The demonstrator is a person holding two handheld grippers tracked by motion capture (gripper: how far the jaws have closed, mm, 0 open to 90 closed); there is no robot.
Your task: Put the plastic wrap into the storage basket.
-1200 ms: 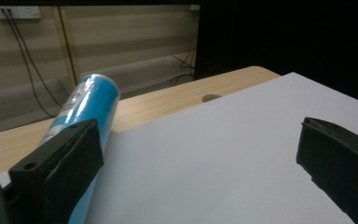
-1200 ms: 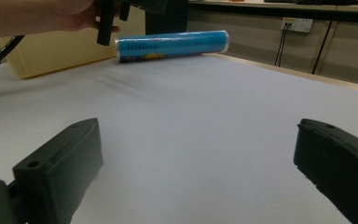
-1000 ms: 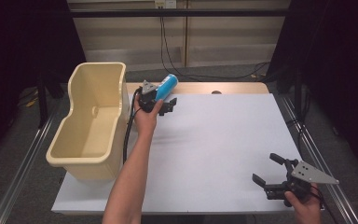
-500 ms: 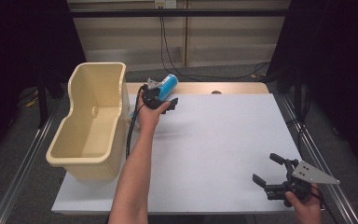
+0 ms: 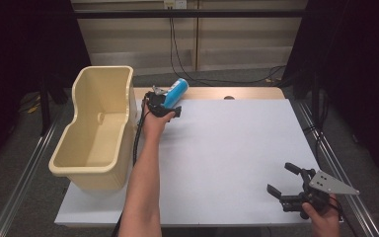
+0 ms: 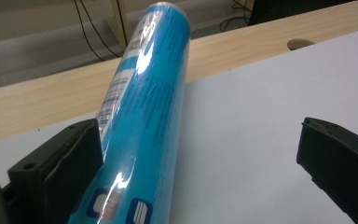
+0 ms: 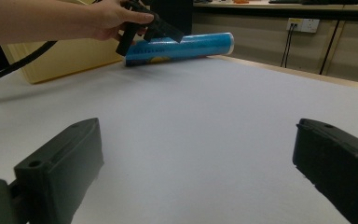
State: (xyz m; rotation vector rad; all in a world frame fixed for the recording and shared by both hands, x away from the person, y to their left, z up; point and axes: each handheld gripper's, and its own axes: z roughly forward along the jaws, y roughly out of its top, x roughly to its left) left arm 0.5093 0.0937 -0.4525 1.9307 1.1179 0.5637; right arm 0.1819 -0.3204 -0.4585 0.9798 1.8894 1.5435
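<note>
The left tool (image 5: 170, 102), jaws wide open, straddles the glossy blue cylindrical tube (image 6: 144, 112), whose long axis runs toward the frame's upper right, touching one jaw. The right tool (image 5: 287, 181), lower right, is open and empty.

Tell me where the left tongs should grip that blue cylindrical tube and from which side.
Grip the blue cylindrical tube across its round body near the closer end, from above. It lies on its side on the white table, so its curved flanks are free. The left tongs are open around it; one jaw touches, the other stands apart.
</note>
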